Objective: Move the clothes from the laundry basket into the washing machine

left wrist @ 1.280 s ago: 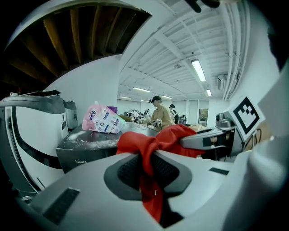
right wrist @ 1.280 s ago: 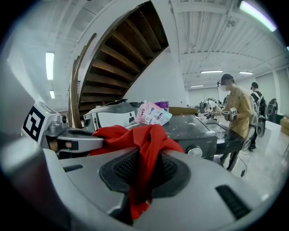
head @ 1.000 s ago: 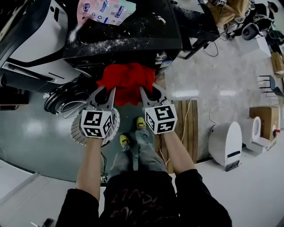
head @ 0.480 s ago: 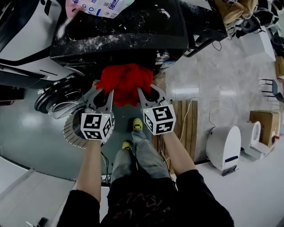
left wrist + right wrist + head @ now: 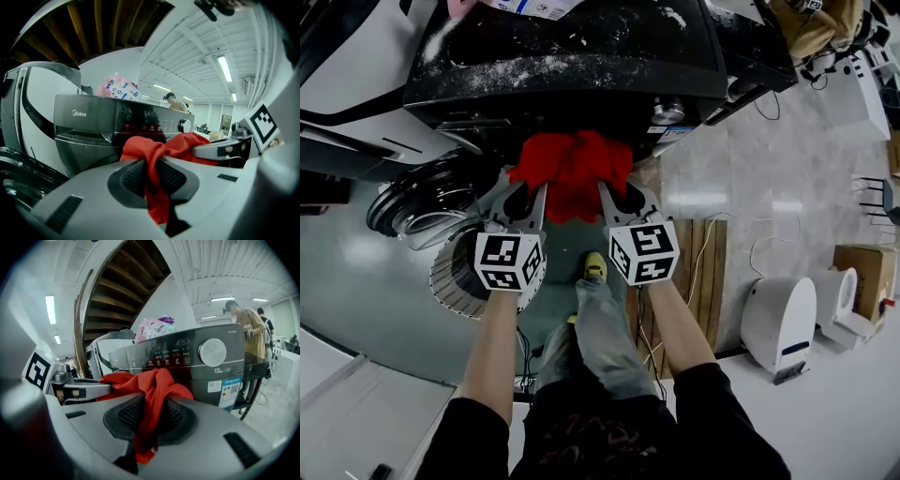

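Both grippers hold one red garment (image 5: 572, 173) between them, bunched in front of the dark washing machine (image 5: 572, 56). My left gripper (image 5: 532, 192) is shut on the garment's left part; red cloth (image 5: 152, 159) is pinched between its pads. My right gripper (image 5: 606, 192) is shut on the right part, with cloth (image 5: 151, 399) hanging from its pads. The machine's control panel (image 5: 197, 355) faces me just beyond the cloth. Its round door (image 5: 422, 211) stands open at the lower left. The white slatted laundry basket (image 5: 455, 277) sits on the floor under my left hand.
Detergent packs (image 5: 534, 6) lie on top of the machine. A white appliance (image 5: 356, 84) stands to its left. A wooden pallet (image 5: 698, 272), a white device (image 5: 778, 314) and a cardboard box (image 5: 862, 267) are at the right. A person (image 5: 248, 329) stands behind the machine.
Both grippers have sunk together with the red garment still pinched between them, closer to the machine's front. The person's feet have stepped forward.
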A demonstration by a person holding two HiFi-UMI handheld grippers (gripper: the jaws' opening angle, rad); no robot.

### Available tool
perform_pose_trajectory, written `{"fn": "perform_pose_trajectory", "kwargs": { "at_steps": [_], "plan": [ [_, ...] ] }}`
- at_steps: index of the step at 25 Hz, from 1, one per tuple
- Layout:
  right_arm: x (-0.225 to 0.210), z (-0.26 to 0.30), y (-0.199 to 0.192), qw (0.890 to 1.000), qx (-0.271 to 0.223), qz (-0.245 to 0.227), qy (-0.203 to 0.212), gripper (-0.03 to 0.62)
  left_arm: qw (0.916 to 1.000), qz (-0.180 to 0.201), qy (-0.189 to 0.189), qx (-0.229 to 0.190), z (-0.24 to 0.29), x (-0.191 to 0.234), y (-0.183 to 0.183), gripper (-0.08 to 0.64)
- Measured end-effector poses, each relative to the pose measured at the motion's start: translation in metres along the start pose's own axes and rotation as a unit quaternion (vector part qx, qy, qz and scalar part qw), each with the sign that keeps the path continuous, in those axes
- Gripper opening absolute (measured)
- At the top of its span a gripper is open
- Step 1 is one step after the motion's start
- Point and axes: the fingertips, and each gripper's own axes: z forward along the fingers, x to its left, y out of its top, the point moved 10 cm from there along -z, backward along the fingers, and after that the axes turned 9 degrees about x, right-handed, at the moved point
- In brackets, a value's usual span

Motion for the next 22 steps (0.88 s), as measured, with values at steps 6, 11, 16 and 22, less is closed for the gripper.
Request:
{"fn": "perform_pose_trajectory", "kwargs": {
  "at_steps": [6,11,16,22],
  "plan": [
    [-0.003,0.031,-0.028,1.000,-0.006,-0.005,-0.002,0.067,1.0000,0.003,0.000,-0.008,0.022,0.019,-0.032,0.055],
    [-0.012,0.056,-0.054,1.000,-0.012,-0.005,-0.004,0.067,0.9998,0.012,-0.002,-0.015,0.046,0.029,-0.058,0.056],
    [-0.023,0.083,-0.080,1.000,-0.025,-0.007,-0.003,0.067,0.9996,0.018,0.001,-0.024,0.070,0.040,-0.086,0.057],
    [-0.043,0.123,-0.098,0.999,-0.047,-0.015,-0.006,0.067,0.9981,0.028,0.007,-0.054,0.110,0.056,-0.106,0.057]
  ]
}}
